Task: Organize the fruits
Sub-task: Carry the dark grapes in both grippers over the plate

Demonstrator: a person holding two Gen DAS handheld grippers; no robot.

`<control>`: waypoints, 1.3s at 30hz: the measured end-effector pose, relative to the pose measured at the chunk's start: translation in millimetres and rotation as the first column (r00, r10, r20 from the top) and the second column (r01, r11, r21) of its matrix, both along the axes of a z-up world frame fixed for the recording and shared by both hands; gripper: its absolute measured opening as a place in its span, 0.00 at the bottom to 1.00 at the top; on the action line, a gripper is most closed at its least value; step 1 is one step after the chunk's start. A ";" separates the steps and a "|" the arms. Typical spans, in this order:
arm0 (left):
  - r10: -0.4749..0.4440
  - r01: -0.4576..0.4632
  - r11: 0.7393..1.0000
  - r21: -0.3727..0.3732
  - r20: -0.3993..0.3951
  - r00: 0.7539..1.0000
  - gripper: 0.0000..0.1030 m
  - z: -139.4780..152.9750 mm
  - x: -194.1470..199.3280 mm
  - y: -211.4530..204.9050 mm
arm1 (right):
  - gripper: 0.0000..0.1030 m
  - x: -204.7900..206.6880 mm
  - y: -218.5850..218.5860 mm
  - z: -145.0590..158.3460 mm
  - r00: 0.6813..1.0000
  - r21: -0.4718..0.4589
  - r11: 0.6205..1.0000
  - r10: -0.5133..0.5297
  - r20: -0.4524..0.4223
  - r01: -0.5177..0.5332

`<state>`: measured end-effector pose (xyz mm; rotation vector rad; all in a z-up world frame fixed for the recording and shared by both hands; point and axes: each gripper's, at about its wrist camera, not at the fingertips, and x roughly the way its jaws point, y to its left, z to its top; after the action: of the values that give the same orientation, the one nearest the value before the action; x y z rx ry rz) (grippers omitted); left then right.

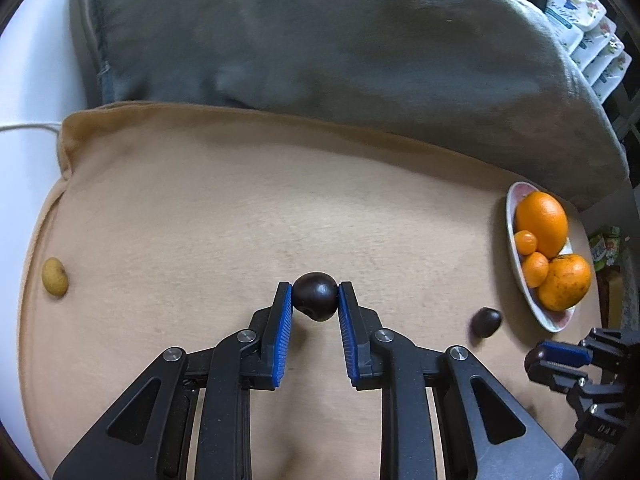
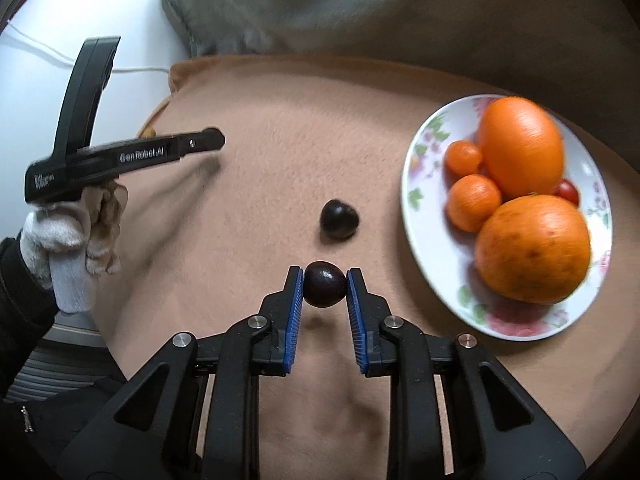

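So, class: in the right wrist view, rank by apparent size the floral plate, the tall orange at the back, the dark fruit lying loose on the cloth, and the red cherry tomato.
1. White floral plate
2. Tall smooth orange
3. Loose dark round fruit
4. Small red cherry tomato, partly hidden behind the oranges, so only its visible part counts.

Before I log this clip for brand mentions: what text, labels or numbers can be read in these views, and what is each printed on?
"GenRobot.AI": white lettering on the side of the left gripper, right wrist view.
Short white print at that gripper's handle end: too blurred to read.
Printed pouches stacked at the upper right, left wrist view: lettering too small to read.
Faint embossed marks on the right gripper body, left wrist view: illegible.
Flowered plate: no text.
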<state>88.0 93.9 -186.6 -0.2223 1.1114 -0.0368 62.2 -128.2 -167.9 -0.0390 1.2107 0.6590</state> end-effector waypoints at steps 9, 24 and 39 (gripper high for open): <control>-0.039 0.040 0.999 -0.019 0.028 0.999 0.21 22.9 4.7 -29.9 | 0.22 12.0 -39.4 23.6 0.998 0.030 0.998 -0.061 0.033 0.060; -0.108 0.111 0.992 -0.058 0.054 0.993 0.21 34.6 6.9 -95.2 | 0.22 36.4 -102.4 37.1 0.987 0.042 0.991 -0.134 0.084 0.130; -0.163 0.167 0.984 -0.070 0.060 0.985 0.21 35.7 15.3 -148.4 | 0.22 58.6 -145.4 27.3 0.979 0.050 0.984 -0.178 0.101 0.173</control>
<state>103.3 -54.5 -150.9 -0.1943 1.0731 -0.2309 120.7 -273.6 -140.6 0.0663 1.0846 0.5204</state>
